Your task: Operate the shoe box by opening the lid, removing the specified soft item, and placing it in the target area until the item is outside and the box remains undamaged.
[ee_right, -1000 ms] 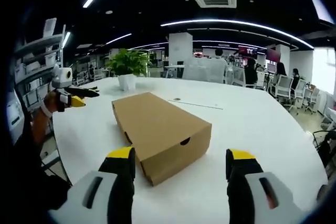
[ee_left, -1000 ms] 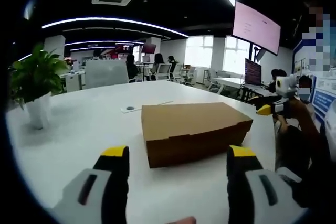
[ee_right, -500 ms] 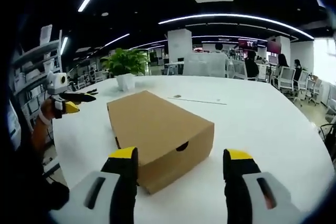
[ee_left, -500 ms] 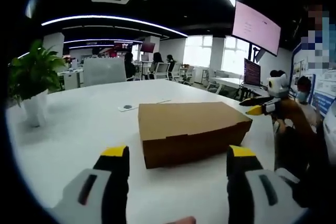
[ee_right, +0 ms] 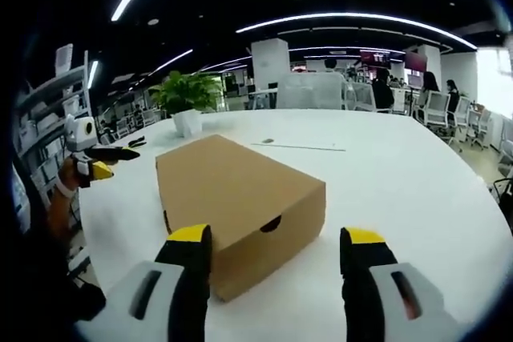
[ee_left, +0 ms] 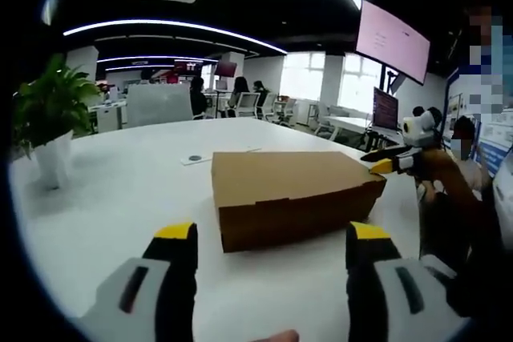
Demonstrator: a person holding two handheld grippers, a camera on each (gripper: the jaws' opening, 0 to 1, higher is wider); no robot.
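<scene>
A brown cardboard shoe box (ee_left: 288,196) with its lid down lies on the white table (ee_left: 120,190). In the left gripper view my left gripper (ee_left: 272,246) is open, its yellow-tipped jaws just short of the box's long side. My right gripper (ee_left: 383,162) comes in at the right of that view, held by a hand near the box's far end. In the right gripper view my right gripper (ee_right: 272,247) is open, close to the short end of the box (ee_right: 232,198), which has a finger notch. The left gripper (ee_right: 103,162) is at the left there.
A potted green plant (ee_left: 50,130) in a white pot stands at the table's left; in the right gripper view the plant (ee_right: 189,100) is beyond the box. A thin white strip with a dark disc (ee_left: 196,158) lies behind the box. Office chairs and people are in the background.
Both grippers have come slightly closer to the box, and the right gripper's tip now reaches nearer the box's far end. The box stays shut and still.
</scene>
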